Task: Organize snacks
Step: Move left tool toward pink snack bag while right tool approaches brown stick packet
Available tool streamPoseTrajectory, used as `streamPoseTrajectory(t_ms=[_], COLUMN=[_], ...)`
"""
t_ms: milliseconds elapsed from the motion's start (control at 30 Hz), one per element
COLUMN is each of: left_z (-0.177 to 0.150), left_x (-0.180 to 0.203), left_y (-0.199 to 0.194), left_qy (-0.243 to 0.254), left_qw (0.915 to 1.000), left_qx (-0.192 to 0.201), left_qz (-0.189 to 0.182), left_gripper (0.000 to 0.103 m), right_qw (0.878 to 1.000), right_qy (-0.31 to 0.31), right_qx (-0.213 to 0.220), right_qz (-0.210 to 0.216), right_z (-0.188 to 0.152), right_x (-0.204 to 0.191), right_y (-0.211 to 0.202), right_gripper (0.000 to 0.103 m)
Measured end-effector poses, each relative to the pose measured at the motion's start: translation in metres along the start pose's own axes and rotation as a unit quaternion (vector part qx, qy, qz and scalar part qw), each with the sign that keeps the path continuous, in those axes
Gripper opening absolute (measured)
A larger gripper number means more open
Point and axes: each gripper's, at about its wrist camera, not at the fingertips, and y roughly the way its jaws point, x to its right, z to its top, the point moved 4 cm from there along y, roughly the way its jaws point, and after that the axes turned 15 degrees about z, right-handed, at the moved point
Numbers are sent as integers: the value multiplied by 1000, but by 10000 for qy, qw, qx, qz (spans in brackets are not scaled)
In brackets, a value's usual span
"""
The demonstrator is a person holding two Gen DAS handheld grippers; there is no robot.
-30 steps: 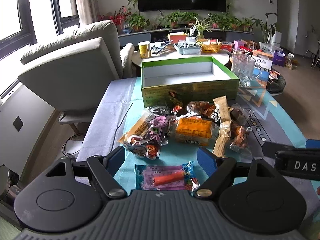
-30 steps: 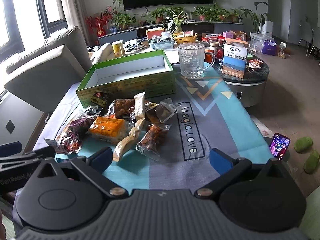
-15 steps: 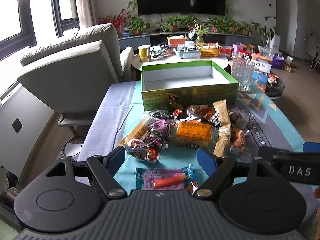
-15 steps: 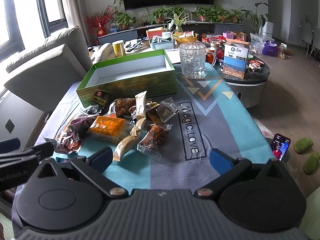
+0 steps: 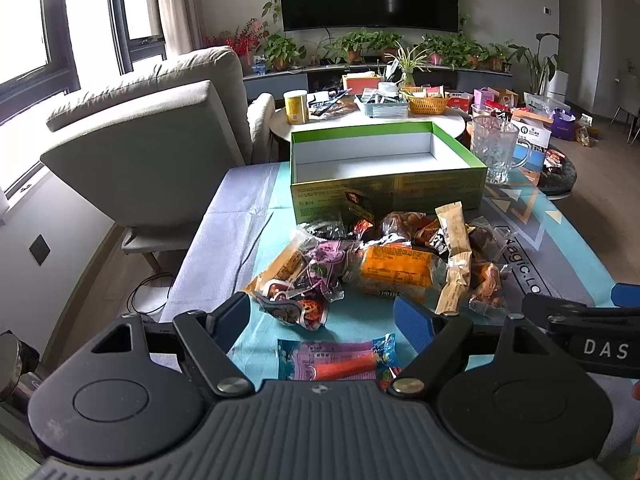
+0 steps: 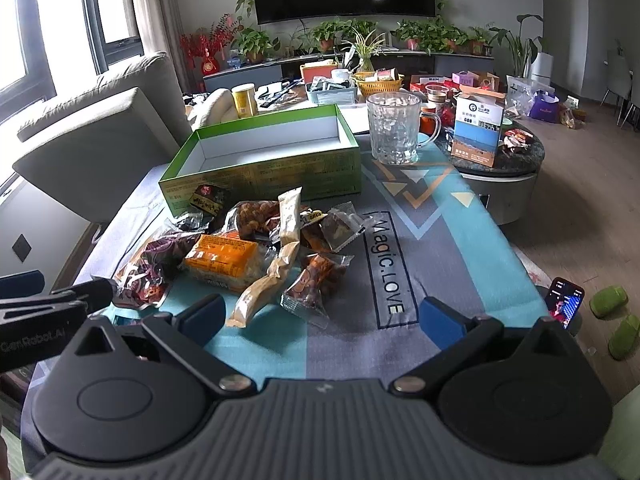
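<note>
A heap of wrapped snacks lies mid-table, with an orange pack (image 5: 394,270) (image 6: 219,257) at its centre and a tan bar (image 5: 454,229) (image 6: 289,219) leaning across it. Behind the heap stands an empty green box (image 5: 386,196) (image 6: 264,178) with a white inside. A purple-and-orange packet (image 5: 336,362) lies apart, just below my left gripper (image 5: 322,318), which hangs open above the table with nothing between its fingers. My right gripper (image 6: 320,314) is open too, over the mat near a clear packet of brown snacks (image 6: 316,280).
A glass mug (image 5: 496,148) (image 6: 394,128) stands right of the box. The mat (image 6: 400,264) reads "Magic.LOVE". A grey armchair (image 5: 152,136) stands at the left. Cluttered round tables (image 6: 500,156) lie behind. A phone (image 6: 564,302) and green slippers (image 6: 616,320) are on the floor.
</note>
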Motion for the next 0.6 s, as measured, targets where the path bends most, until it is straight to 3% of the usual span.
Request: streamPoseTrajectory(t_ms=[600], left_z=[-7], left_x=[-10], left_y=[15], left_qy=[-169], left_qw=[9994], left_qx=[-311], left_qz=[51], left_gripper=[78], right_qw=[9999], right_qy=[1], right_qx=[-85], right_qz=[113], right_z=[1], right_x=[-7], right_y=[12], right_gripper=[55])
